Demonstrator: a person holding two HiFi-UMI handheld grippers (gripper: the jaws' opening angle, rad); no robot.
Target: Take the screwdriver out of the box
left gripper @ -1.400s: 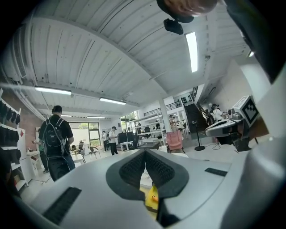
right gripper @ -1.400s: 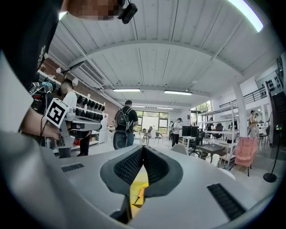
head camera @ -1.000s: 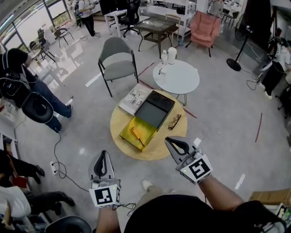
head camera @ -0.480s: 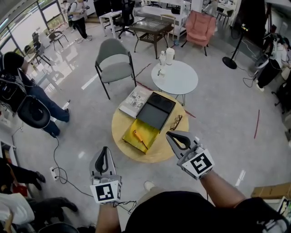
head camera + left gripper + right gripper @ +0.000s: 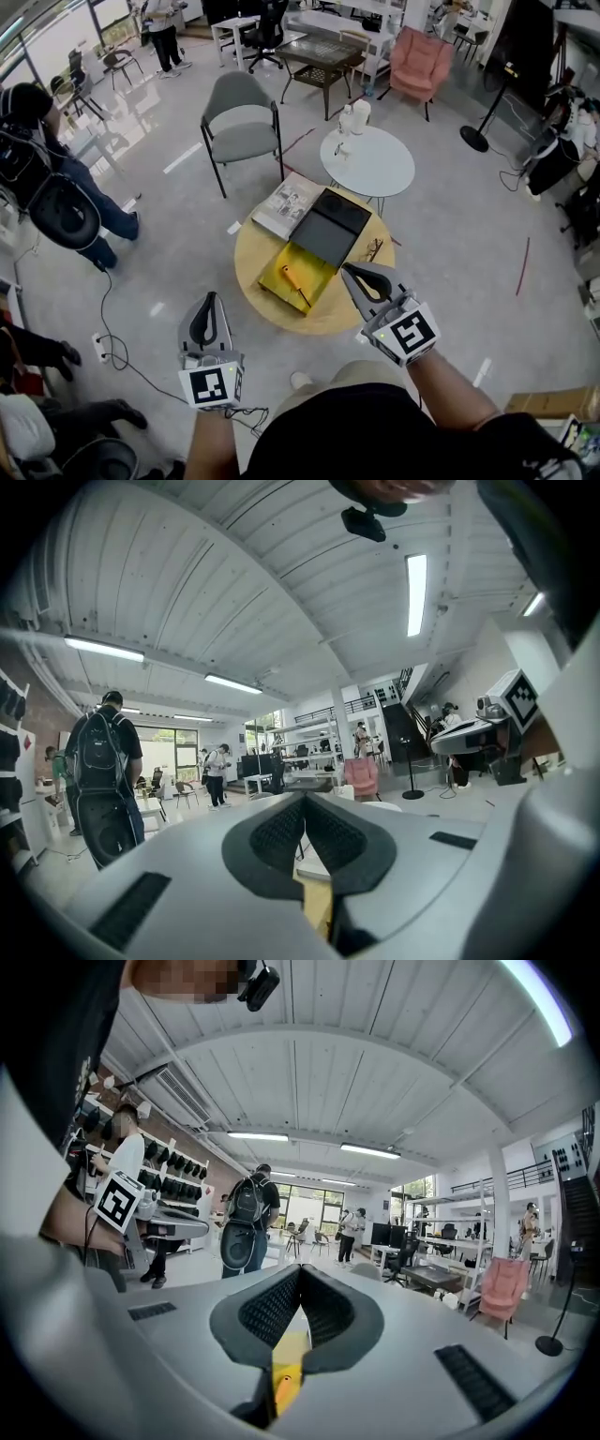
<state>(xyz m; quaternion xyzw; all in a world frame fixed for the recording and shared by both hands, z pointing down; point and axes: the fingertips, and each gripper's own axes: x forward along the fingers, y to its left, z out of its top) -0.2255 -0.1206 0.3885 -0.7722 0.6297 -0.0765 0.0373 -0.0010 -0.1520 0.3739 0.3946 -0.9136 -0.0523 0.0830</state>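
Observation:
An open yellow box (image 5: 289, 278) with a black lid (image 5: 330, 226) folded back lies on a round wooden table (image 5: 264, 247). In it lies the screwdriver (image 5: 292, 279), with an orange handle and its shaft pointing toward me. My right gripper (image 5: 350, 273) is shut and empty, its tip over the table's near right edge, a little right of the box. My left gripper (image 5: 208, 302) is shut and empty, over the floor short of the table's left side. Both point level. Below the shut right gripper (image 5: 300, 1275), the yellow box (image 5: 292, 1349) and the screwdriver (image 5: 285, 1381) show. The left gripper (image 5: 305, 801) has its jaws together.
A magazine (image 5: 288, 202) and a pair of glasses (image 5: 375, 249) also lie on the wooden table. Behind it stand a white round table (image 5: 375, 169) with bottles (image 5: 354, 117) and a grey chair (image 5: 242, 122). A person with a backpack (image 5: 52, 202) stands at the left; a cable (image 5: 112, 319) crosses the floor.
Both grippers have moved forward toward the wooden table. The right tip now reaches over its near edge. Both stay shut.

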